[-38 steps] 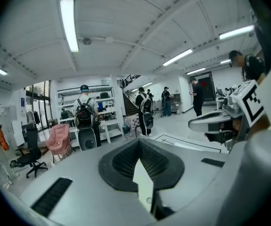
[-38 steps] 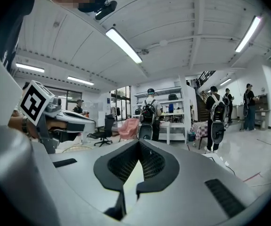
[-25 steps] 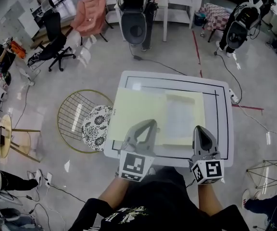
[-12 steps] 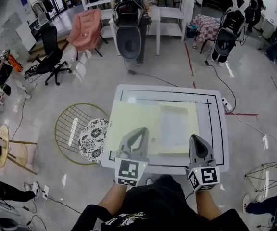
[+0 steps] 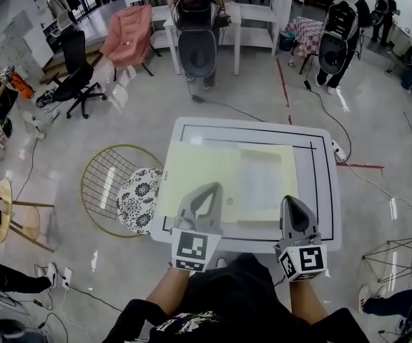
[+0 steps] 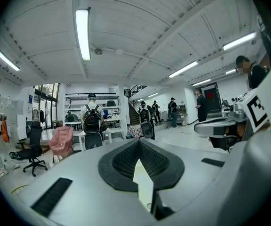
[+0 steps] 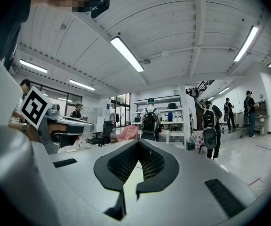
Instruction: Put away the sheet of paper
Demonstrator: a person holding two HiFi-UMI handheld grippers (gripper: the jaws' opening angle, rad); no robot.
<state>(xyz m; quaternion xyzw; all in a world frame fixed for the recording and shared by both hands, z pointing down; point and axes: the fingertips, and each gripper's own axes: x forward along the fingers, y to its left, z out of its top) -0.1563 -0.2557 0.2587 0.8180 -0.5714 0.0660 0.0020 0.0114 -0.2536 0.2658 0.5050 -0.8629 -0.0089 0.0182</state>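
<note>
Both grippers sit at the table's (image 5: 327, 191) near edge, pointing across it. The left gripper (image 5: 212, 190) has its jaws together, tip over the near part of the table's big yellow sheet (image 5: 202, 166). A pale sliver shows between the jaws in the left gripper view (image 6: 138, 142), but I can't tell whether they pinch the sheet or just lie above it. The right gripper (image 5: 292, 201) is at the sheet's near right corner, and in its own view (image 7: 138, 142) the jaws meet at the tip with only a thin slit behind, nothing between them. The yellow sheet lies flat on the table's left and middle, inside the black border line. A paler sheet (image 5: 260, 181) lies on its right half. A wire chair (image 5: 106, 184) with a patterned cushion (image 5: 138, 195) stands just left of the table.
</note>
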